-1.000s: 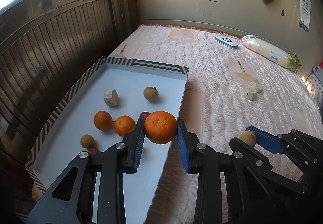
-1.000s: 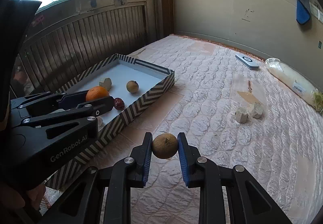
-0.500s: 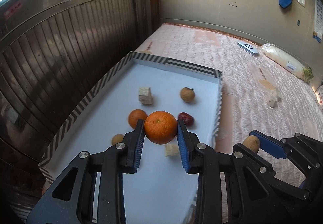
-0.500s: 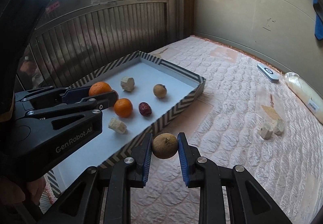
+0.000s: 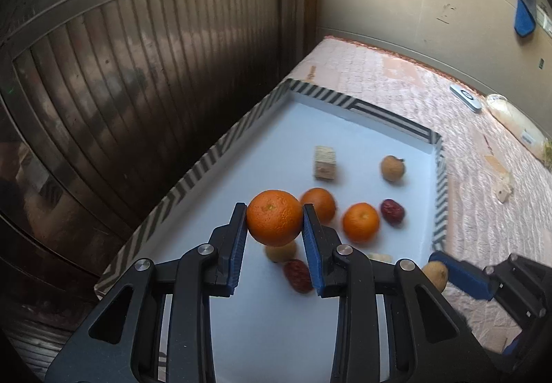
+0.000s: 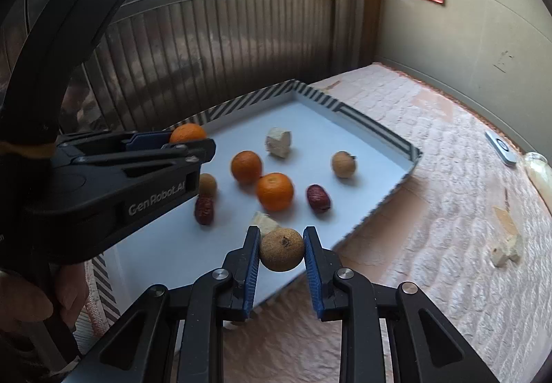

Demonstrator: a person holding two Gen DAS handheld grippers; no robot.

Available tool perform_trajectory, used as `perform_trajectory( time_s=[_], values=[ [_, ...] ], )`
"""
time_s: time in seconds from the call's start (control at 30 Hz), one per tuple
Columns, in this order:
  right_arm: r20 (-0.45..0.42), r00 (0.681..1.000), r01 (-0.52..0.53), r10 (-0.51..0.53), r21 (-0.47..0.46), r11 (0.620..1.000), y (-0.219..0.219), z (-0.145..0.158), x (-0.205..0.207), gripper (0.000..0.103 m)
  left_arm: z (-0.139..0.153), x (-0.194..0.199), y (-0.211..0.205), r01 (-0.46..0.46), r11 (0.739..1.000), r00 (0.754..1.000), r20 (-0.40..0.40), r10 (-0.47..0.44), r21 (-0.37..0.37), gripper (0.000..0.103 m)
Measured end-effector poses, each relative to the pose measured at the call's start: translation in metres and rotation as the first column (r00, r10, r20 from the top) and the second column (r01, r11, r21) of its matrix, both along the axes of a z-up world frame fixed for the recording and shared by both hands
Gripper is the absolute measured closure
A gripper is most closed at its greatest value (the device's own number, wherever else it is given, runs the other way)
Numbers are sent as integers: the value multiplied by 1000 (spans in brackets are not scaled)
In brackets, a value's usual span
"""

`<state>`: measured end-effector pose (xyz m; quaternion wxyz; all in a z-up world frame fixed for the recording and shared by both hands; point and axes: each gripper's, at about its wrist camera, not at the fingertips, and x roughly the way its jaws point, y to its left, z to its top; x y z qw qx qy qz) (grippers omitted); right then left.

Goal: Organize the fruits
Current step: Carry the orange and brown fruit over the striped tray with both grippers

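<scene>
The left gripper [image 5: 275, 223] is clenched on an orange [image 5: 274, 217], held above the white floor of the striped tray [image 5: 193, 176] that sits on the bed [image 5: 483, 210]. At about 2 o'clock from it in the left wrist view, two more oranges [image 5: 360, 222], a red date [image 5: 392, 211], a brown round fruit [image 5: 392, 168] and a pale cube [image 5: 324, 163] lie in the tray. The right gripper [image 6: 282, 255] grasps a small brown fruit [image 6: 282, 254] over the tray's near edge.

Left gripper [image 5: 275, 223] clamps an orange [image 5: 274, 217] between its pads; right gripper [image 6: 282, 253] pinches a brown fruit [image 6: 282, 254] likewise.
</scene>
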<state>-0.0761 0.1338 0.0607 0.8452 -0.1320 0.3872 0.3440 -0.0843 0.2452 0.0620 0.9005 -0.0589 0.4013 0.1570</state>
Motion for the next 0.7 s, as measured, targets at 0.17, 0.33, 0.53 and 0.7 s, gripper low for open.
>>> perform_trajectory(
  time_s=[0.17, 0.33, 0.53, 0.7],
  values=[
    [-29, 997, -67, 66, -15, 998, 22, -10, -4, 79, -8, 2, 19, -26, 998, 999, -33, 24, -49, 72],
    [-58, 992, -119, 117, -31, 992, 39, -19, -4, 79, -15, 0, 31, -43, 995, 997, -62, 38, -89, 72],
    [-74, 985, -157, 154, -48, 986, 51, -27, -7, 79, -20, 2, 33, -51, 994, 996, -77, 43, -95, 72],
    [-77, 982, -176, 172, -50, 983, 55, -30, -11, 79, -22, 4, 33, -65, 995, 994, -88, 58, -78, 72]
  ],
)
